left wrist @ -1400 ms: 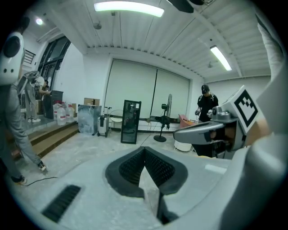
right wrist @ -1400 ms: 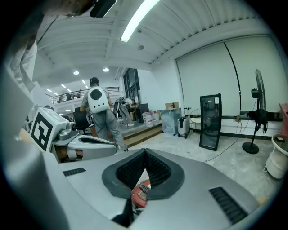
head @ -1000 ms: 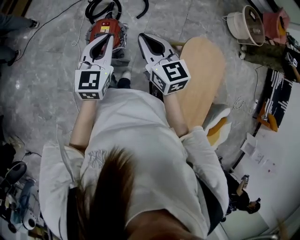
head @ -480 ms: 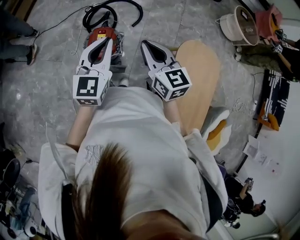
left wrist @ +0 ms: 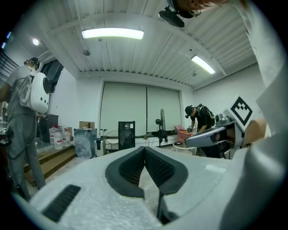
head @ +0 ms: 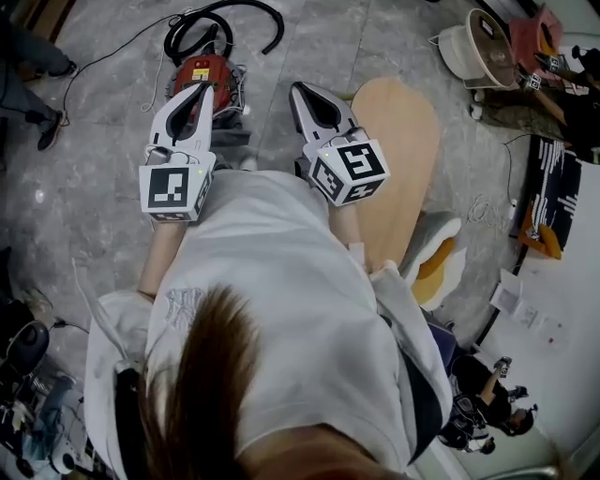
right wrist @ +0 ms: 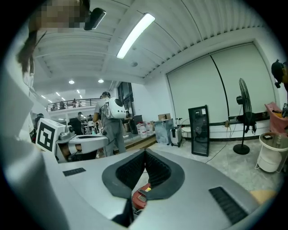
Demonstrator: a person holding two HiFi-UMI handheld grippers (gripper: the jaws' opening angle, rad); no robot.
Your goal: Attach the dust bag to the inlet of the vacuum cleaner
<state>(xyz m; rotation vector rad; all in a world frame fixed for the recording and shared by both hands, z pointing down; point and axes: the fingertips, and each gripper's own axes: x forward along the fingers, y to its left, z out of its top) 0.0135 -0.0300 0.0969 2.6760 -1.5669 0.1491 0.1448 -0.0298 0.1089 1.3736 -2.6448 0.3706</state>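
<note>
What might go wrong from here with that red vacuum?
The black hose loops on the floor by the red vacuum; feet may snag it. The left gripper and right gripper are shut and empty, and no dust bag is in view, so it likely needs finding first.

No legible txt, brands or nos. anywhere; print on red vacuum (head: 200,77) too small to read

A red vacuum cleaner (head: 223,73) with black hose (head: 277,21) lies ahead of the white left gripper (head: 202,87), a tan board (head: 403,141) beside the white right gripper (head: 296,87).
</note>
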